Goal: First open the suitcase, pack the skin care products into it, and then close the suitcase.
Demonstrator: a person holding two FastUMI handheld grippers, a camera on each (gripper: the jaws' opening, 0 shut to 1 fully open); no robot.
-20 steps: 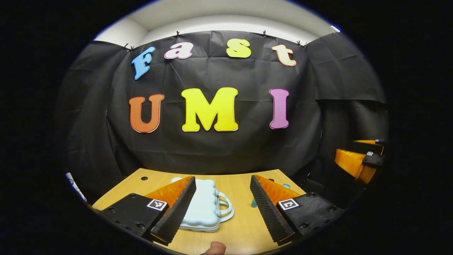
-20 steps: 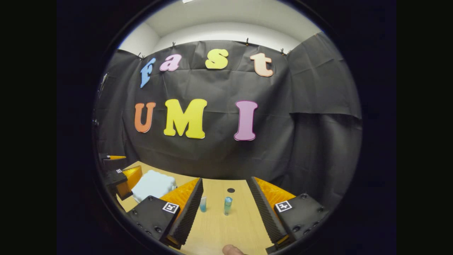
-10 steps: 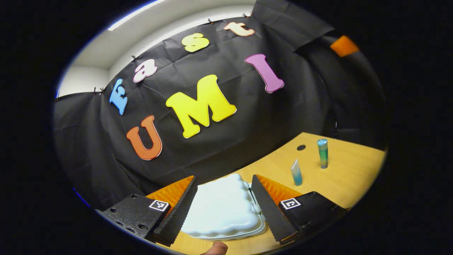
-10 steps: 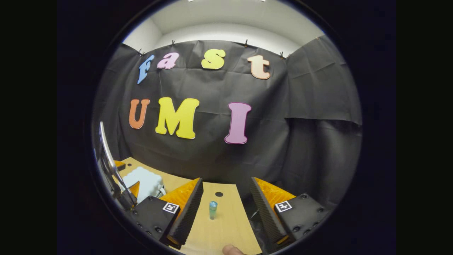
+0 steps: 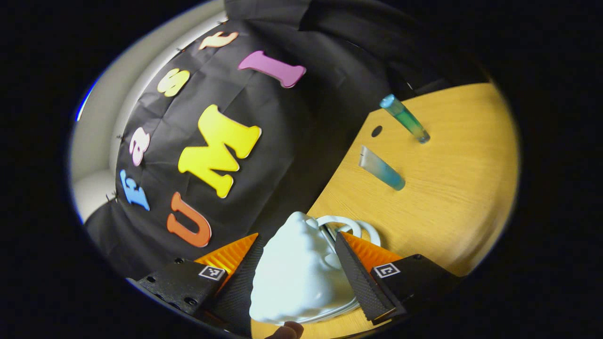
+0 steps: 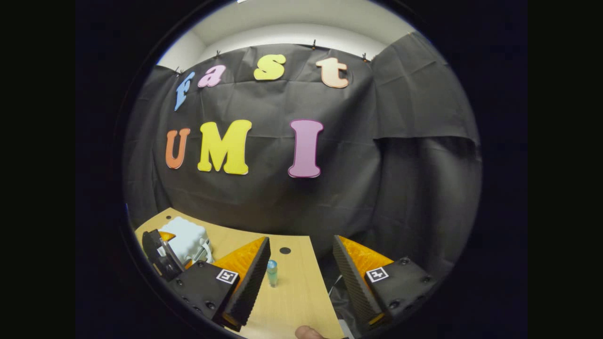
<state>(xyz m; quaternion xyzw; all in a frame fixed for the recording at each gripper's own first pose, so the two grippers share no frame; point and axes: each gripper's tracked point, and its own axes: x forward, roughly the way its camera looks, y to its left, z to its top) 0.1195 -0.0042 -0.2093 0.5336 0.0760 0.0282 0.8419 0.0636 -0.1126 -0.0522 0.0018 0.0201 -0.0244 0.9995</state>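
You are at step 1, opening the case: your left gripper straddles it, jaws apart. The right gripper hangs spread right of the case. Next, close on the lid edge.

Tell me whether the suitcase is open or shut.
Shut: the suitcase has both shell halves together, handles paired, between the left claw's fingers.

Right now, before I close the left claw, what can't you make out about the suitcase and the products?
- Suitcase, left gripper view: its latch and near edge are hidden behind the left claw fingers.
- Whether the fingers touch the suitcase: cannot tell.
- Tube and bottle: labels too small.
- Right gripper view: suitcase partly covered by the left claw; bottle small.
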